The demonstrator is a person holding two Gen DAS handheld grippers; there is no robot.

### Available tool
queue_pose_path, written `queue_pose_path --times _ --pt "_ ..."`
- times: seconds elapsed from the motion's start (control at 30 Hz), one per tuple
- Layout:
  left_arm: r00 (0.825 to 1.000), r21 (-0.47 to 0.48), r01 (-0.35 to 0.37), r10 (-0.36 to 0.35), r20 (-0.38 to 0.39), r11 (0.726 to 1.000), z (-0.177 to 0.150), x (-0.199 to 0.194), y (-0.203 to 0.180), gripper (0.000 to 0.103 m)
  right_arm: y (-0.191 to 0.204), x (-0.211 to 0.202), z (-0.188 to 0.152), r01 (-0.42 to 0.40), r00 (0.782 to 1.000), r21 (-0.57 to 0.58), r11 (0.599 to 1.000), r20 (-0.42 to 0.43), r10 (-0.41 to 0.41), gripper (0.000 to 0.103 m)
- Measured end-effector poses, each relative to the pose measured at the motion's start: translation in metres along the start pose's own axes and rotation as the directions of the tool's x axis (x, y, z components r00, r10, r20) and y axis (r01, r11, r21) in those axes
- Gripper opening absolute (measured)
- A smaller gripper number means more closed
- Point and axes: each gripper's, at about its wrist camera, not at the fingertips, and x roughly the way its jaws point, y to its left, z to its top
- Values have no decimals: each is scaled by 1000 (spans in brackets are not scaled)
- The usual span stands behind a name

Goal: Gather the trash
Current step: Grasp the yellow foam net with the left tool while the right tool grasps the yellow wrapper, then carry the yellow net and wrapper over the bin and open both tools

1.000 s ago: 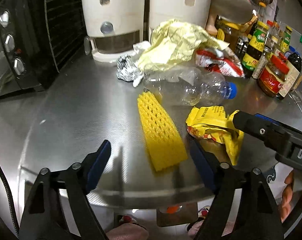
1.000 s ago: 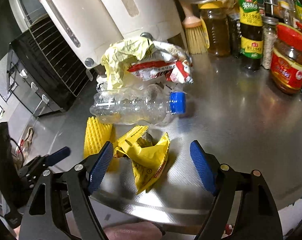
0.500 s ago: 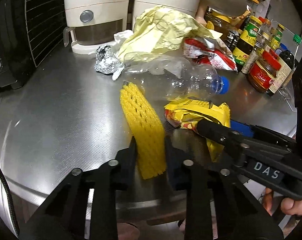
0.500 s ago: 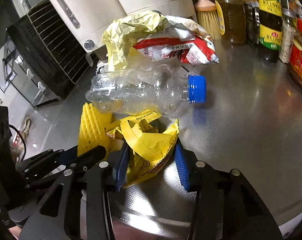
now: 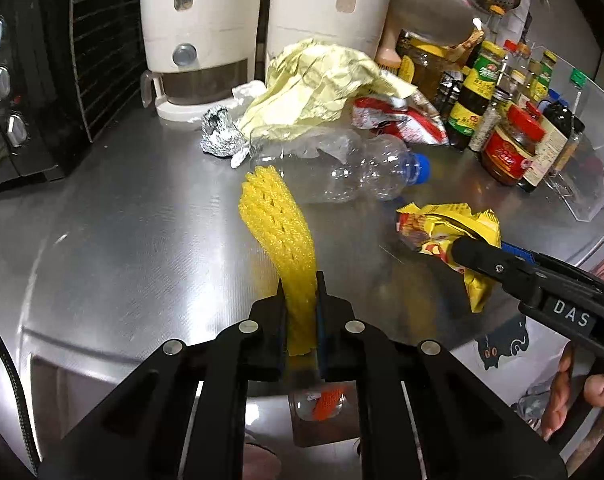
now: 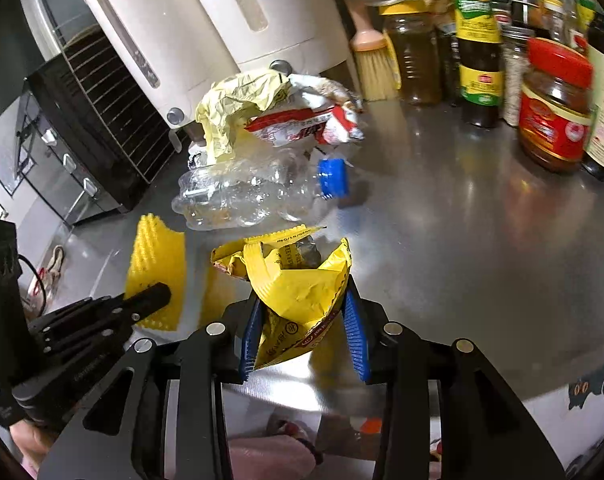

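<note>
Yellow foam netting (image 5: 280, 236) filled the middle of the left wrist view, its near end squeezed flat between the jaws of the left gripper (image 5: 300, 300). A second before, those jaws had stood wide on either side of it; now they were closing hard on the foam, whose far end lay on the steel counter (image 5: 114, 240) just short of the clear plastic bottle (image 5: 342, 172). At the right edge the right gripper (image 5: 468, 246) reached in with the yellow snack wrapper (image 5: 450, 224) at its tip. Behind lay the foil ball (image 5: 220, 138), the crumpled pale yellow paper (image 5: 314, 84) and the red-and-white packet (image 5: 398, 120), all untouched.

In the right wrist view the snack wrapper (image 6: 302, 292) sat crumpled between the blue pads (image 6: 356, 336) of the right gripper (image 6: 304, 334), which had also been wide apart a second earlier and were now closing on it, the wrapper bulging above them. The foam netting (image 6: 156, 268) showed to the left, with the left gripper (image 6: 146, 296) in front of its near end.

Both grasps looked taken, so two pieces seemed ready to lift away. The bottle (image 6: 250, 196) and the pile behind it remained to be gathered.
</note>
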Motion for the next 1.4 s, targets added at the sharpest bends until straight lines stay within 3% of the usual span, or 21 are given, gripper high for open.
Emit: queue_pose_path --times 0.27,0.53,0.7,0.9,1.17,1.4 --pt "1000 22 -2 1 28 1000 -28 -44 -15 10 3 -38 -32 -6 1000 -8 1000 14 6 38" --pt "1000 72 12 -14 20 997 -92 -71 -39 10 5 -77 -82 25 999 -38 999 37 -24 38" --pt "1000 106 21 -19 -18 994 -134 -63 -53 10 -8 -83 -124 57 998 -37 998 21 -56 38" --pt "989 102 61 -47 -138 993 -183 -18 -58 10 -33 -53 -168 71 995 -7 997 -67 -71 38" --pt "952 41 84 -68 -299 996 -236 67 -44 10 -67 17 -211 89 975 72 993 -211 -72 38" --pt "918 -17 70 -71 -391 997 -265 138 -28 10 -90 81 -237 143 954 103 984 -279 -110 38"
